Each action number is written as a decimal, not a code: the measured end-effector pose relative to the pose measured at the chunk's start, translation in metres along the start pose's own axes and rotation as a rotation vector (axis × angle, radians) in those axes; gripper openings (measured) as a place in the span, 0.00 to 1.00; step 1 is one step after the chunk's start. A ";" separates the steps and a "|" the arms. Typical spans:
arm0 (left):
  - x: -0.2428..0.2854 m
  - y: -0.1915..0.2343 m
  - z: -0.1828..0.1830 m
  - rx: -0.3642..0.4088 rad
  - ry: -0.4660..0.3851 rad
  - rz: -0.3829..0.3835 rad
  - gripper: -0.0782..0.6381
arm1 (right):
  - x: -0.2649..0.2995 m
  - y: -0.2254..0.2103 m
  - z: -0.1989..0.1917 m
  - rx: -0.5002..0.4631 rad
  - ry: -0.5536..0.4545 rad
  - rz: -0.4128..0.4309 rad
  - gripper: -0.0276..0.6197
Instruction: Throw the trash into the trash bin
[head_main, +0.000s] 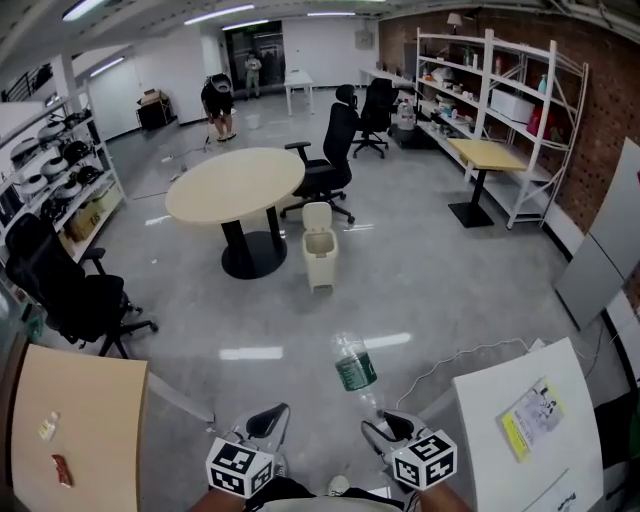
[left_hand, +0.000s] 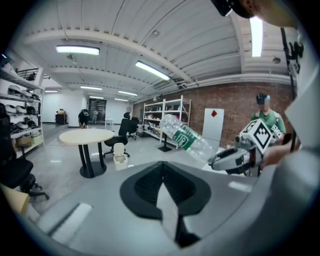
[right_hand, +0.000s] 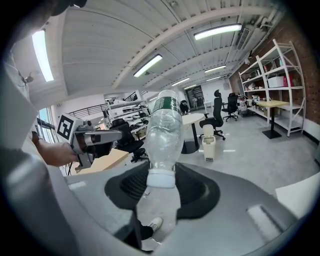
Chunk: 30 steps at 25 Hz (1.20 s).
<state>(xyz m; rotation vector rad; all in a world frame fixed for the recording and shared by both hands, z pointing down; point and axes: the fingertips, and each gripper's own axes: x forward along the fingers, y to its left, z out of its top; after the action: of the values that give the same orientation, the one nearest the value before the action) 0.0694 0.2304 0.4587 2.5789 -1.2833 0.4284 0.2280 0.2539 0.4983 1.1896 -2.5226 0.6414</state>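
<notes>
A clear plastic bottle (head_main: 354, 365) with a green label sticks forward and up from my right gripper (head_main: 385, 425), which is shut on its white-capped neck. In the right gripper view the bottle (right_hand: 164, 130) stands upright between the jaws of that gripper (right_hand: 161, 177). My left gripper (head_main: 262, 425) is beside it, holding nothing, and its jaws meet at the tips (left_hand: 162, 182). From the left gripper view the bottle (left_hand: 187, 137) and the right gripper (left_hand: 232, 159) show to the right. The small beige trash bin (head_main: 319, 248) stands on the floor ahead, next to the round table, lid raised.
The round beige table (head_main: 235, 185) and black office chairs (head_main: 325, 165) are beyond the bin. A white table (head_main: 520, 420) with a paper is close on the right, a wooden desk (head_main: 75, 430) close on the left. Shelving (head_main: 500, 100) lines the right wall. A person (head_main: 218, 100) bends at the far end.
</notes>
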 end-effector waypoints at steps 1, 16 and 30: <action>0.001 0.001 -0.001 -0.003 0.005 0.002 0.12 | 0.001 0.001 -0.001 0.004 -0.001 0.001 0.29; 0.041 0.025 -0.004 -0.019 0.040 -0.051 0.12 | 0.021 -0.026 0.004 0.022 0.042 -0.050 0.29; 0.119 0.103 0.050 -0.037 -0.038 -0.090 0.12 | 0.089 -0.071 0.079 -0.012 0.060 -0.104 0.29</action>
<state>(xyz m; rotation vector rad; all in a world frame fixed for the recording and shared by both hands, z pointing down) 0.0631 0.0653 0.4618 2.6137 -1.1708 0.3376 0.2227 0.1155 0.4873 1.2689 -2.3945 0.6252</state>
